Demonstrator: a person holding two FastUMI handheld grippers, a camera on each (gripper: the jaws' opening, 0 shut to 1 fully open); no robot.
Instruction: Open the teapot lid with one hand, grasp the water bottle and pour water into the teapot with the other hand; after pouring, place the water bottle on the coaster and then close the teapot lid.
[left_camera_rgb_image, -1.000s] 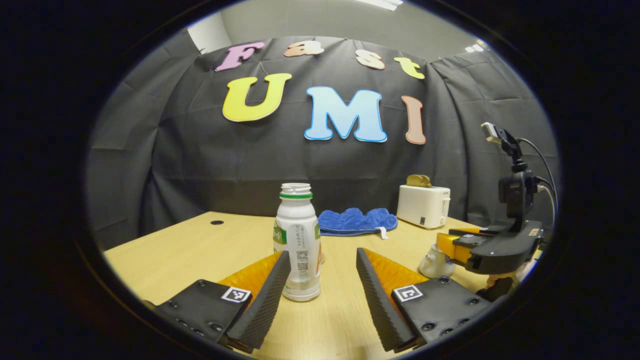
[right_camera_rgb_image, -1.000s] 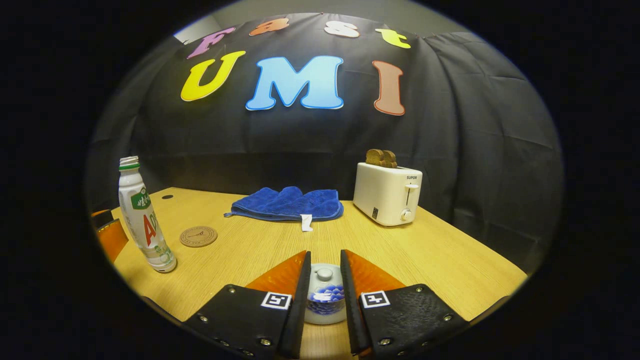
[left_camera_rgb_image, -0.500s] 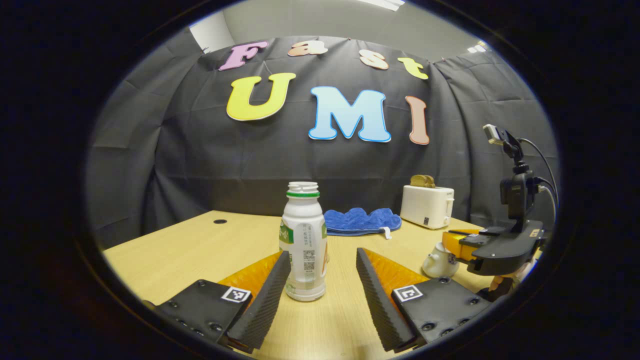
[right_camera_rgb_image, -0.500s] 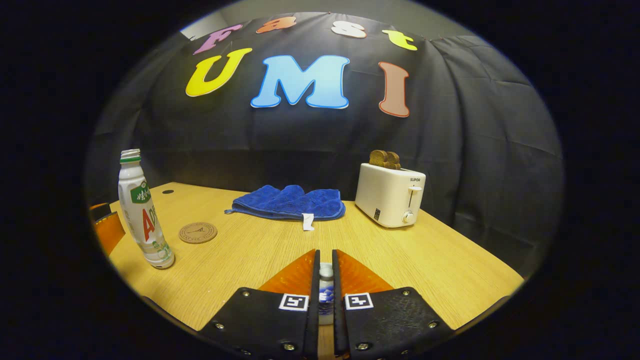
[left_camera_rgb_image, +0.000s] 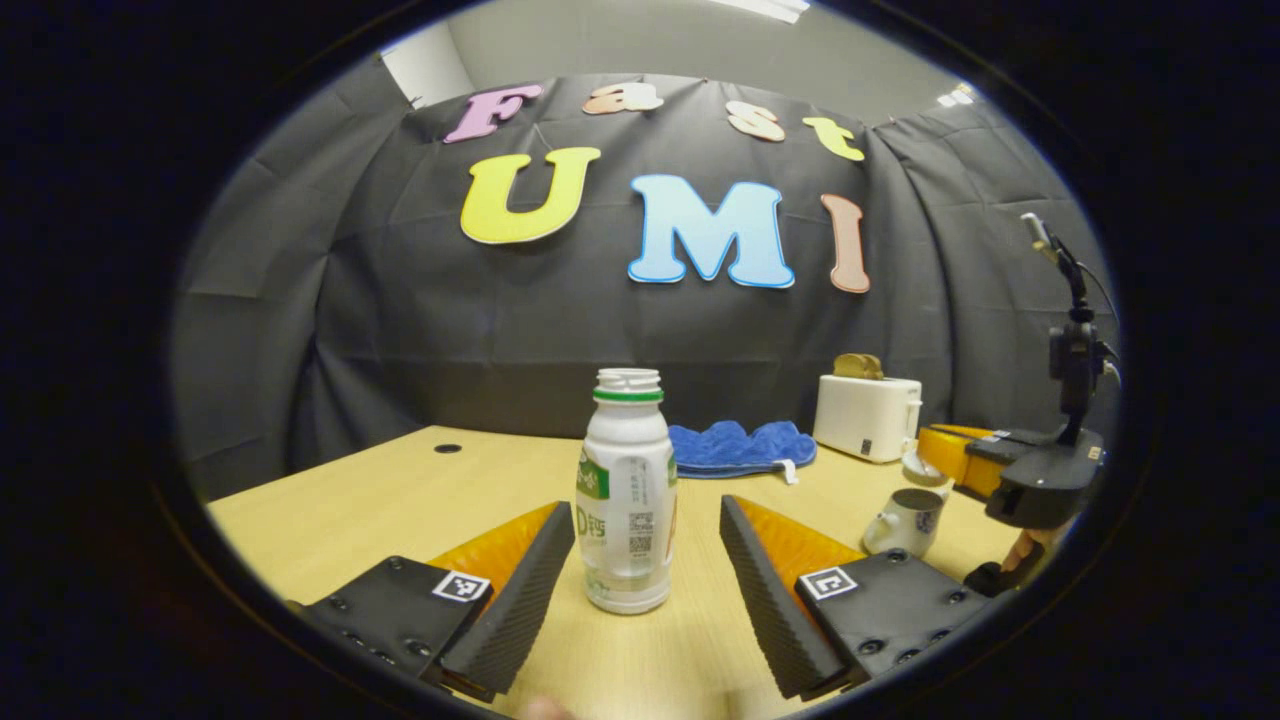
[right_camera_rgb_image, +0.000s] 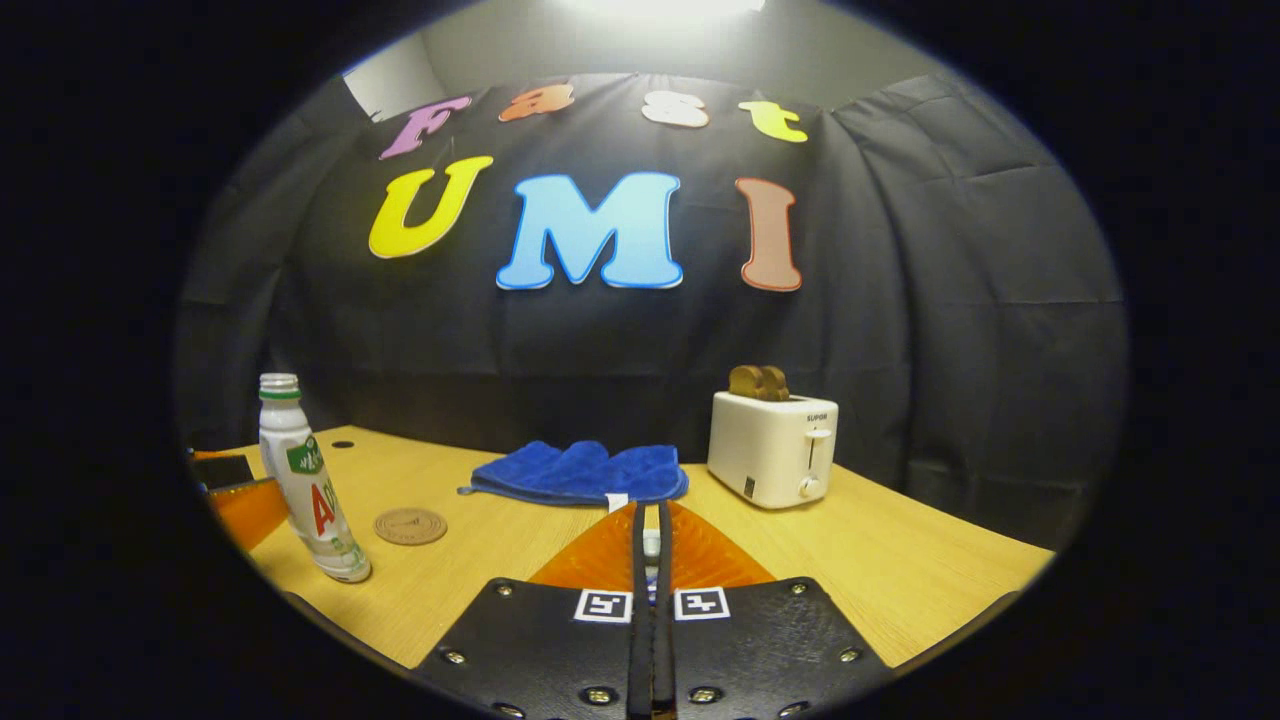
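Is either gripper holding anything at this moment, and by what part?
The right gripper is shut on the white ceramic teapot lid, by its knob, above the open teapot. The left gripper is open around the white plastic bottle.

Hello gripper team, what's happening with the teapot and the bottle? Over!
Right gripper shut on teapot lid, lifted off teapot. Left gripper open, straddling upright water bottle, not touching. Coaster free. Nothing in the way.

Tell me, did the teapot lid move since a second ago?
Yes. In the left gripper view the lid, held by the right gripper, now sits lifted above the open teapot, nearer the toaster; before, it sat on the pot.
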